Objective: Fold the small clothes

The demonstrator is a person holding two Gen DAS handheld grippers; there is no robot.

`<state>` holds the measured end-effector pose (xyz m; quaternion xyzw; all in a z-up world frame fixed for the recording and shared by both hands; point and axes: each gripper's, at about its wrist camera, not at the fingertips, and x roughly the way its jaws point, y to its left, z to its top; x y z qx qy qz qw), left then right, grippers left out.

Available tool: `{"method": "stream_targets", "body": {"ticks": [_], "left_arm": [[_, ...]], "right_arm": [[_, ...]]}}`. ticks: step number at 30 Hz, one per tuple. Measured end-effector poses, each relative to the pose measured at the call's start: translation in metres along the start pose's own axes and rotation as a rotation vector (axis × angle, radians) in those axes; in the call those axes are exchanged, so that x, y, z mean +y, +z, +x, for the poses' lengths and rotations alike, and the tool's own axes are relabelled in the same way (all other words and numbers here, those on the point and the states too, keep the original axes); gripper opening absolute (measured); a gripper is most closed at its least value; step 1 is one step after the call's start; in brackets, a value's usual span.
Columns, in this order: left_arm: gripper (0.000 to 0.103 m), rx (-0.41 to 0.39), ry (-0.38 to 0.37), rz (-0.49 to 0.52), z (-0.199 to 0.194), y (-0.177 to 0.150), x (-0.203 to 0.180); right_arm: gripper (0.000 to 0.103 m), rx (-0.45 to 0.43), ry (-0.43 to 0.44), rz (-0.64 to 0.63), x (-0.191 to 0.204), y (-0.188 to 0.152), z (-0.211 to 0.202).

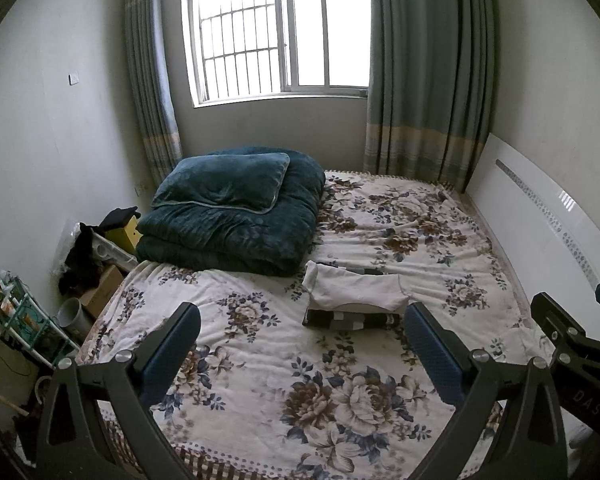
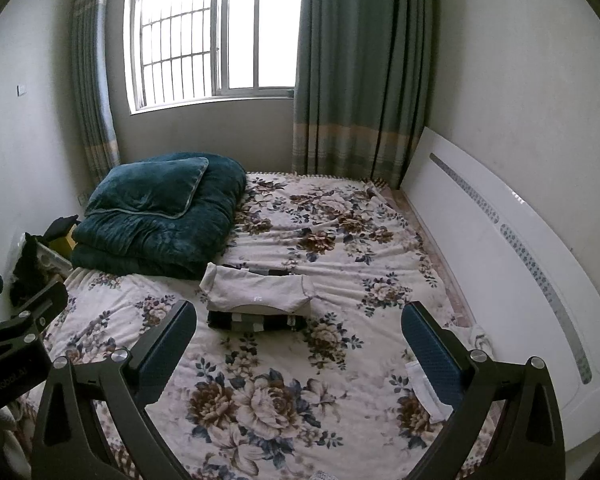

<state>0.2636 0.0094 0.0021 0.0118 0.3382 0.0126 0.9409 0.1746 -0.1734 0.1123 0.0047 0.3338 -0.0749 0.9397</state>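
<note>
A folded white garment [image 1: 356, 290] lies on top of a folded dark checked garment [image 1: 352, 320] in the middle of the floral bedspread [image 1: 284, 360]. The same stack shows in the right wrist view, white piece [image 2: 256, 290] over dark piece [image 2: 256, 322]. A small white cloth [image 2: 426, 390] lies near the bed's right edge, by my right gripper's right finger. My left gripper [image 1: 302, 338] is open and empty, held above the bed short of the stack. My right gripper [image 2: 300, 340] is open and empty, also short of the stack.
A folded dark teal quilt with a pillow [image 1: 236, 208] sits at the bed's far left. A white headboard [image 2: 500, 256] runs along the right. Boxes, dark clothes and a rack [image 1: 92, 264] crowd the floor on the left. A window and curtains [image 1: 424, 72] are behind.
</note>
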Motion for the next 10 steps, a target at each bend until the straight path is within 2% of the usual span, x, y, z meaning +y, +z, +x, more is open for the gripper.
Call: {"method": "stream_targets", "body": {"ticks": [10], "left_arm": [[0.103, -0.006, 0.005, 0.000, -0.0046, 0.0086, 0.0036]], "right_arm": [[0.103, -0.001, -0.001, 0.002, 0.0005, -0.0012, -0.0005]]}}
